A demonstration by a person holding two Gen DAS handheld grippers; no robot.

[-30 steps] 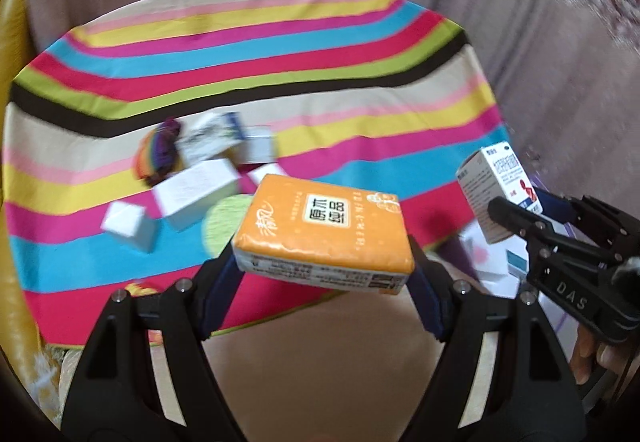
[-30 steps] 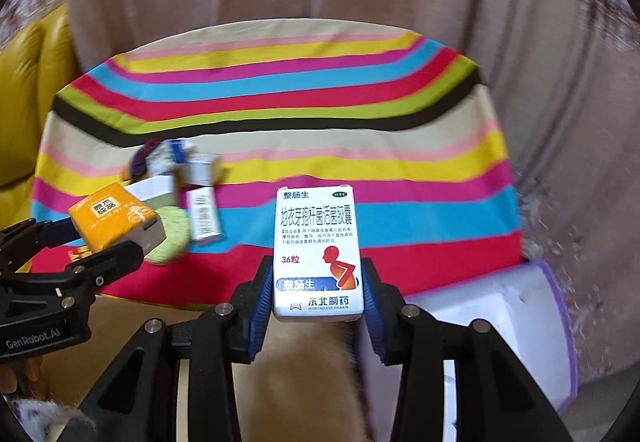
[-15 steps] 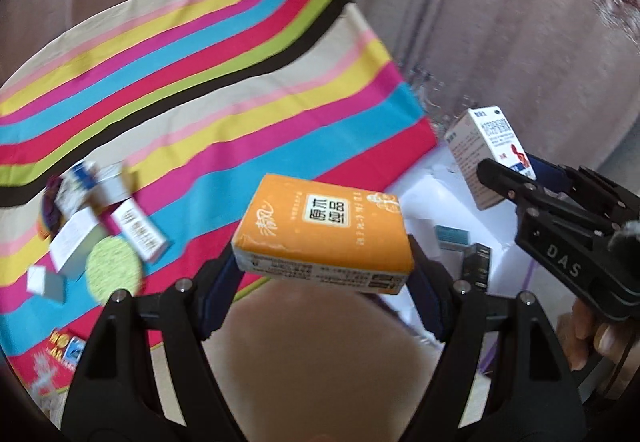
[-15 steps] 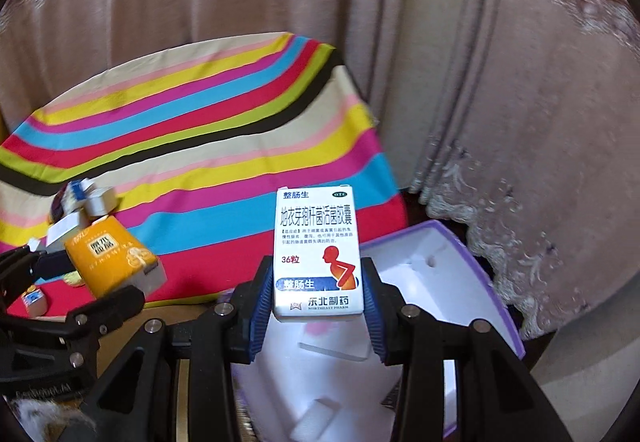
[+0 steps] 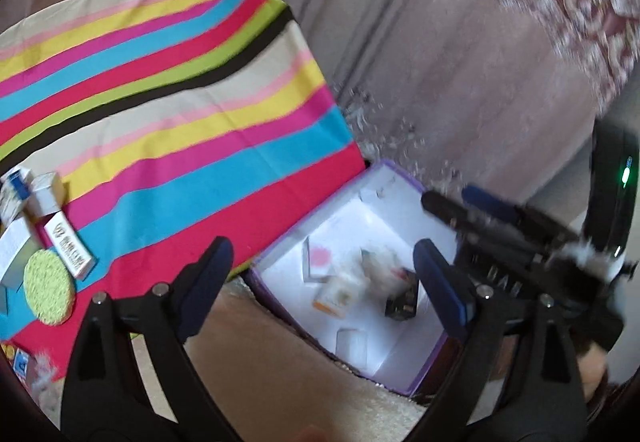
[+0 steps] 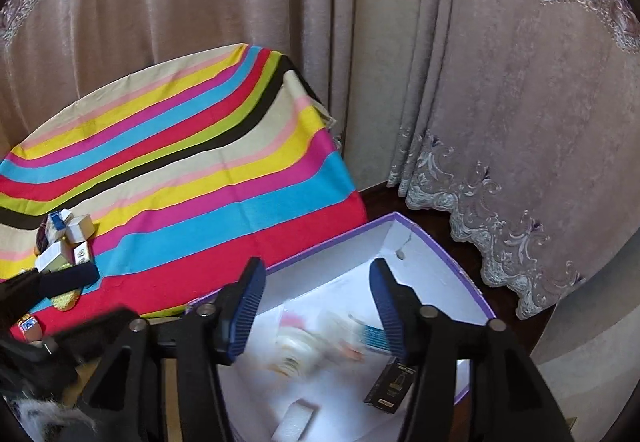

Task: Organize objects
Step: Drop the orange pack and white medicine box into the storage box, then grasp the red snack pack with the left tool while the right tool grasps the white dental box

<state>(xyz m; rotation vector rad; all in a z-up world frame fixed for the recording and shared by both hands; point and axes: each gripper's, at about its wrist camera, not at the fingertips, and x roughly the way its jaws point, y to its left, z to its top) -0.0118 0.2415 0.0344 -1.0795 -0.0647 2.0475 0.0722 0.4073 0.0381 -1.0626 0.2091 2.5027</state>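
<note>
Left tongs [image 5: 322,274] were spreading, nothing between the pads, poised above the box [image 5: 394,177]. Right tongs [image 6: 316,306] were also opening and empty, over the same box [image 6: 474,294]. Box: white inside, purple rim, on the floor just beside the striped table [image 5: 180,113]. Inside it lay an orange pack [image 5: 334,296], blurred, a black carton [image 6: 394,386], a small white block [image 6: 296,420] and other blurred items I could not identify. On the table's left part: a cluster of small white boxes [image 5: 40,209] and a green disc [image 5: 48,290]. Curtain [image 6: 500,81] behind.
</note>
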